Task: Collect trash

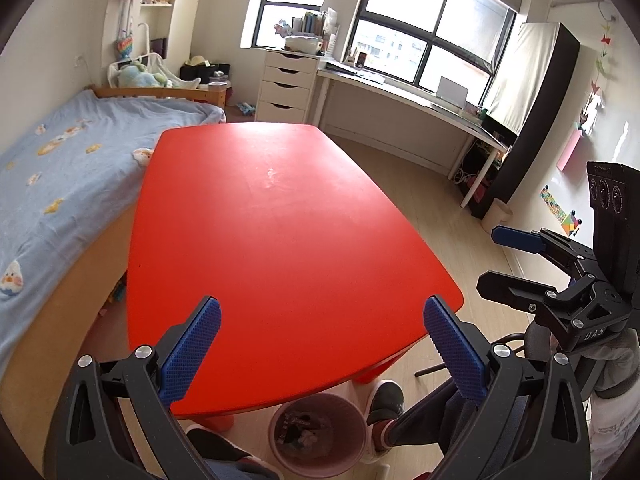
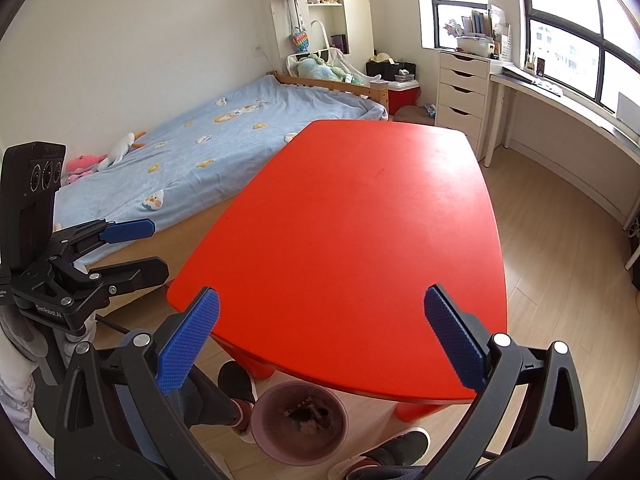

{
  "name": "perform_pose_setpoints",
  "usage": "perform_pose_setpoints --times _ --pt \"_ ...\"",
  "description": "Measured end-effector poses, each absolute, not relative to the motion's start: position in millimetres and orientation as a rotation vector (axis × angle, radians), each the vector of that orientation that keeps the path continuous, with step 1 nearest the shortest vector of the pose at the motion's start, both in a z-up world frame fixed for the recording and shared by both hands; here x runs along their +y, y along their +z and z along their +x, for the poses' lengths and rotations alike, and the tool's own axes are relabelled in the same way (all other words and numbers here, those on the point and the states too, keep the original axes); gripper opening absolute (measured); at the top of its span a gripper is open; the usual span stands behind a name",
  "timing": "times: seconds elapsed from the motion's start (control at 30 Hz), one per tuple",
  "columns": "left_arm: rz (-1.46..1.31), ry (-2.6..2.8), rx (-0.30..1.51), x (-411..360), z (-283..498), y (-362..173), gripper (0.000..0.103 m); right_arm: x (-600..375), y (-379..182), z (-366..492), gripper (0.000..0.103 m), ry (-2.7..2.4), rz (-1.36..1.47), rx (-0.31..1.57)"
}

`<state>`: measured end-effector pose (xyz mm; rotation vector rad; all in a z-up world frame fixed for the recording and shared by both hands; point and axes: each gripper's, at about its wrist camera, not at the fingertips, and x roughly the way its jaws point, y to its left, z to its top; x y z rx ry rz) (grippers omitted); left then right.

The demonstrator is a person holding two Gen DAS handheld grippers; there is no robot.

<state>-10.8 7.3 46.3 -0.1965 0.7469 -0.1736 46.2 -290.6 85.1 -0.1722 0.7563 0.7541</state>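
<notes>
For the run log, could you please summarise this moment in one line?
left gripper: open | right gripper: open | red table: bare | bin: holds trash

Red table (image 1: 280, 220), pale pink bin (image 1: 318, 436), light blue duck-patterned bedspread (image 1: 60, 160), blue-padded black claws.

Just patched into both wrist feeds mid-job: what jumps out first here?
The big red table fills the middle of both views, its top bare. At its near end, on the floor between the person's feet, stands a pink wastebasket with trash already in it. Both the left gripper and the right gripper hover open above the near edge, holding nothing.
</notes>
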Motion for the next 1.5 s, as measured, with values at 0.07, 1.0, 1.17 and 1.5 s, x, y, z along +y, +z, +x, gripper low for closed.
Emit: perform_pose_setpoints --times 0.07,1.0,1.17,1.5 --pt "-0.201 -0.176 0.74 5.8 -11.6 46.9 0.097 -290.0 84.3 47.3 0.1 0.755 -0.169 0.759" --pt "-0.18 -0.17 0.745 1.1 -9.1 47.6 0.097 -288.3 80.5 47.7 0.1 0.757 -0.169 0.765" --pt "-0.181 -0.169 0.746 1.2 -9.1 46.8 0.097 -288.2 80.2 49.4 0.1 0.758 -0.169 0.768" --pt "-0.18 -0.169 0.747 0.8 -9.4 45.8 0.097 -288.2 80.2 49.6 0.1 0.758 -0.17 0.769"
